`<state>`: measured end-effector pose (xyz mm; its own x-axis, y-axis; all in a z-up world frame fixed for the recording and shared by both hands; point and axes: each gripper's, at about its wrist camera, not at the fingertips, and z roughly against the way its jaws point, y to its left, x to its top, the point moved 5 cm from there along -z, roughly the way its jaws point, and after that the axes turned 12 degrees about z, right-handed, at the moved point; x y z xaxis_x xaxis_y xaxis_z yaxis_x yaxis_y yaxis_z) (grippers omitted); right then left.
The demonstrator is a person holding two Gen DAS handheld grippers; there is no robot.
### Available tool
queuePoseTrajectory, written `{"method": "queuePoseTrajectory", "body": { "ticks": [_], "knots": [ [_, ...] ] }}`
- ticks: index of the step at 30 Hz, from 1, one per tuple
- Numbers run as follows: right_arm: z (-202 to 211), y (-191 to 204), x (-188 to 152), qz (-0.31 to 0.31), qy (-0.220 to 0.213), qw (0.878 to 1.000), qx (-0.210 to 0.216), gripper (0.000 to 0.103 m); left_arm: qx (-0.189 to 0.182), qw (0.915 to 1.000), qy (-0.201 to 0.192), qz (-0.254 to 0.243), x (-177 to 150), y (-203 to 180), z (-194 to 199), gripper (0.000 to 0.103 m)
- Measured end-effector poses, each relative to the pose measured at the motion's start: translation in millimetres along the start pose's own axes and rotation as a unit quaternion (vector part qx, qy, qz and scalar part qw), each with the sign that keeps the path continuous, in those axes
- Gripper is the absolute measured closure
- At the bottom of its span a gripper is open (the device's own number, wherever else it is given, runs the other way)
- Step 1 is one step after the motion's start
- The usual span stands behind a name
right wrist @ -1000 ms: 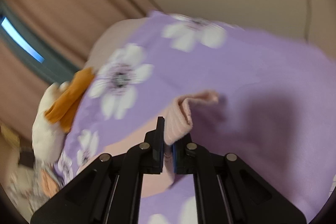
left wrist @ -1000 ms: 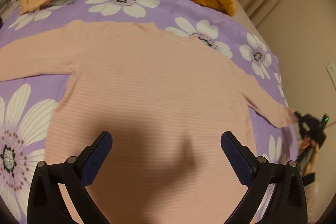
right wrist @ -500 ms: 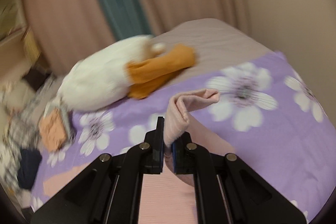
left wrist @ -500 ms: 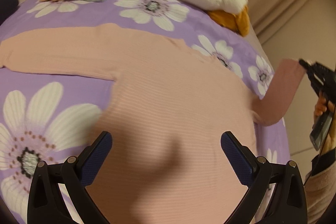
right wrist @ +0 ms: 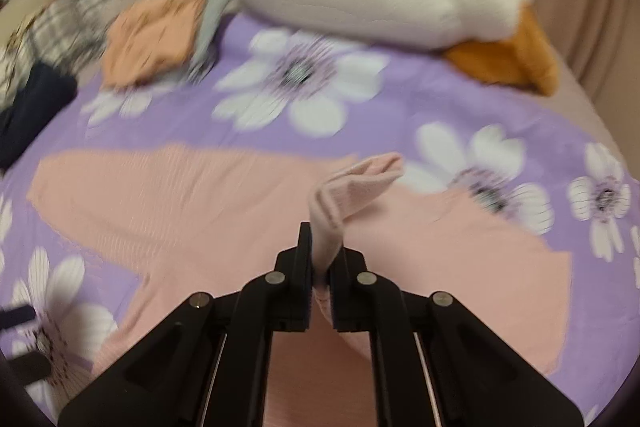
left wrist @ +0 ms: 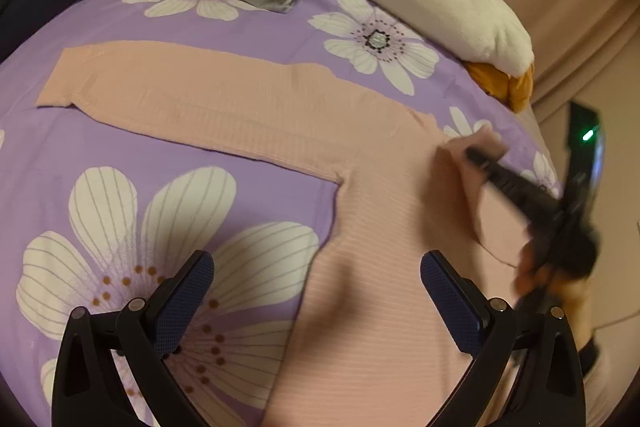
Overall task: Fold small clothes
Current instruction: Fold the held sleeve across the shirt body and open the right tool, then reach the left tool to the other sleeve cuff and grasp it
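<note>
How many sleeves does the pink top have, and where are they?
2. One sleeve lies flat, stretched out to the left on the purple bedspread. The other sleeve is pinched in the right gripper, lifted over the top's body.

The left gripper [left wrist: 316, 303] has black angular arms, silver round screws and dark blue textured pads [left wrist: 182, 301]. The right gripper [right wrist: 320, 279] is black too, with silver screws, thin metal rods and a green light.

The right tool [left wrist: 472, 153] smears with motion blur (its hand [left wrist: 560, 267] too); the pink top's [left wrist: 380, 287] hem runs off frame.
</note>
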<state>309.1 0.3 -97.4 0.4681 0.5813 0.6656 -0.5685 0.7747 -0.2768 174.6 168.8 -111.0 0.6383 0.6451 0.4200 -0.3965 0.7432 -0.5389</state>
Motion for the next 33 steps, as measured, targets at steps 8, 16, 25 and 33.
{"method": "queuePoseTrajectory", "body": {
  "ticks": [8,16,25,33],
  "knots": [
    [-2,37,-18,0.032,0.011,0.995,0.094,0.032,-0.001,1.0,-0.007,-0.004,2,-14,-2,0.001],
    [72,-82,-84,-0.166,-0.079,0.97,0.157,0.029,-0.078,0.9963,0.015,-0.033,12,-71,-23,0.001],
    [64,-161,-178,-0.281,-0.06,0.954,0.088,0.072,-0.191,0.9777,0.076,-0.04,14,-148,-84,0.025],
    [48,-178,-207,-0.307,-0.04,0.947,0.084,0.077,-0.131,0.9882,0.08,-0.006,7,-131,-146,0.034]
  ]
}}
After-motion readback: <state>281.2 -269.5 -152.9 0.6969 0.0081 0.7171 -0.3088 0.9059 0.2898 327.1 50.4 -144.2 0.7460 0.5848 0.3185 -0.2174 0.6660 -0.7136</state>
